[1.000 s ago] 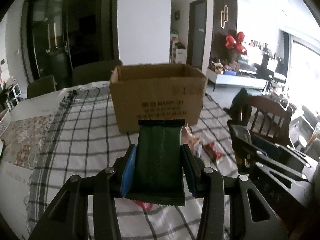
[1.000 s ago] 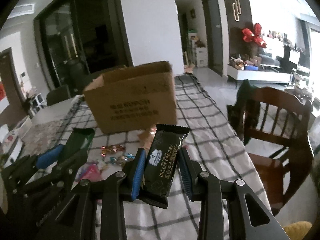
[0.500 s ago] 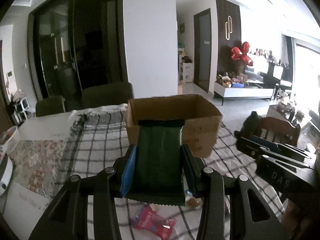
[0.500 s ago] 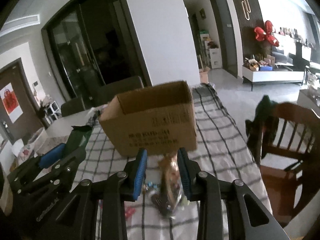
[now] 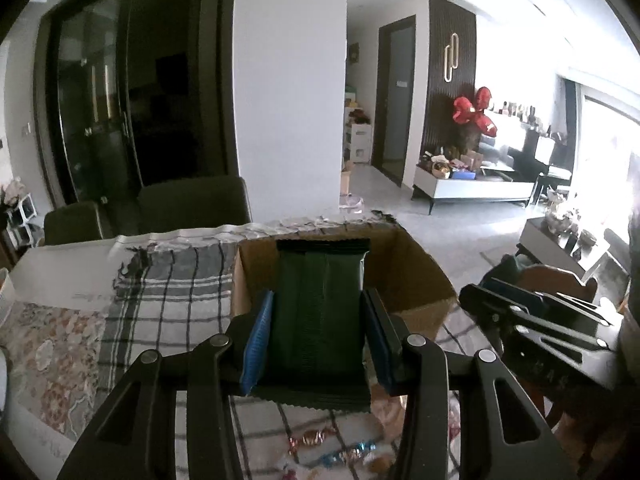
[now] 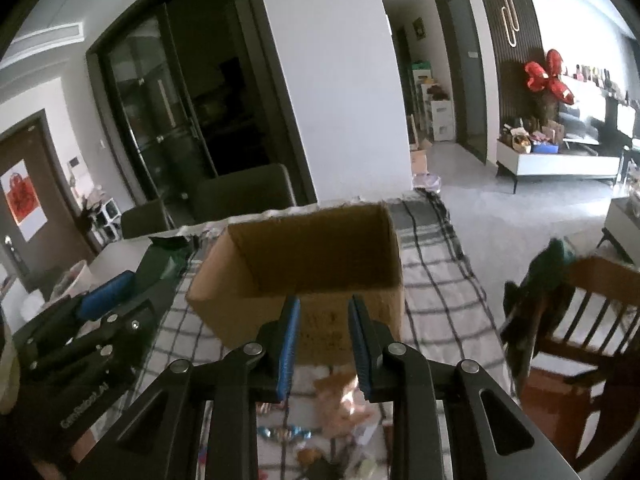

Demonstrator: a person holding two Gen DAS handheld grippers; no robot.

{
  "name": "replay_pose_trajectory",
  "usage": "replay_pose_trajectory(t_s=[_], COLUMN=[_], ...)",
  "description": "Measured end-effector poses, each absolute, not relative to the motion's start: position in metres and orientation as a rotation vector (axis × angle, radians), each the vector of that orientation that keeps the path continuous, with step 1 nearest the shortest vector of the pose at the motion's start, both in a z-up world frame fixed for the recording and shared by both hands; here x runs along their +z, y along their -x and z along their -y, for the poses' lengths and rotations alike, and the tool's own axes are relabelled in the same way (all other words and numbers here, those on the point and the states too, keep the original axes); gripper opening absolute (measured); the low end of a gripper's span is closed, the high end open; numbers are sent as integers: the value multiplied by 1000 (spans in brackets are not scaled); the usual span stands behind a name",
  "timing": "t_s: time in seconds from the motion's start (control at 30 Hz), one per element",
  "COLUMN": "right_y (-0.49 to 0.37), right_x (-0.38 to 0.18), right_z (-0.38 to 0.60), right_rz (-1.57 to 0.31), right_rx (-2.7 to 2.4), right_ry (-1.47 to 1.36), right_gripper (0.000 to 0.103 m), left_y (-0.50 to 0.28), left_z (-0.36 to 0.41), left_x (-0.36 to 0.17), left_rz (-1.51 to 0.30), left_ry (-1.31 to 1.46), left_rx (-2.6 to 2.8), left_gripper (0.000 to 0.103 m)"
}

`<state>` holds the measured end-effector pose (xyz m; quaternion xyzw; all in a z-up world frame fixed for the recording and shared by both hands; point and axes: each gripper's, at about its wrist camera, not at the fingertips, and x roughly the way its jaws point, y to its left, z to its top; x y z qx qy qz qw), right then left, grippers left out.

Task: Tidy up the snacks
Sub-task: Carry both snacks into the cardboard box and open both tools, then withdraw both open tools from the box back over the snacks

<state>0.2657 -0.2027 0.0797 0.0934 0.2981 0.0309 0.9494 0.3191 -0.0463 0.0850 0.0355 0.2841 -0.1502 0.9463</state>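
Observation:
My left gripper [image 5: 319, 295] is shut on a dark green snack packet [image 5: 320, 320], held flat in front of the open cardboard box [image 5: 416, 280]. The packet's far end overlaps the box's opening. My right gripper [image 6: 324, 301] hangs just before the box [image 6: 312, 248], above its near wall. Its jaws are closing with nothing between them. Loose snacks lie on the checked tablecloth [image 6: 436, 292] below: an orange packet [image 6: 340, 396] and small wrapped candies [image 6: 284, 434]. The left gripper with its green packet [image 6: 160, 260] shows at the left of the right wrist view.
A wooden chair [image 6: 580, 320] with a dark cloth [image 6: 532, 280] over its back stands right of the table. Two dark chairs [image 5: 192, 208] stand beyond the far edge. A floral cloth [image 5: 48, 352] covers the table's left part.
Both grippers have risen and come closer to the box, whose inside now shows. The black cracker packet that the right gripper held is gone from its jaws, which have narrowed.

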Motion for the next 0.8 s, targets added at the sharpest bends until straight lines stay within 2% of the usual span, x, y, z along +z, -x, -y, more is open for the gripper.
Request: replay_pose_trajectory(t_s=[0.27,0.33,0.4,0.43,0.47,0.53,0.63,0.7,0.8], right_y=[-303,-309,-315,-316,-318,-319,-316,-312,-301], right_x=[85,83,81,80,78,77,75,75,74], right_z=[209,210,212,213,215,215,218,218,217], right_rz=[-645,-659,-672,-676,-681,-688,-696,-691,-671], right_rx=[36,23,4,-4,-12,-23,-25,-25,-33], right_ry=[-153,-141,-131,-128,-123,-117,-121,-120,-104], right_gripper=[27,33,43,45,48,54,65,77,86], left_y=[-376,-389,-398,-399,-399,-399,-390,-380,-364], left_z=[57,63,68,69,69,69,66,63,60], left_x=[82,79,78,78,78,79,79,79,77], left_rz=[-645,-655,-651,-647,-642,-637,-632,-626,-621], left_ry=[-59,-67,-90,-93,-95,-94,-90,-96,-107], left_rx=[-327,-324,-304,-296,-284,-277,-273,-266,-264], left_gripper=[44,45,55,63,66,67,79,80,83])
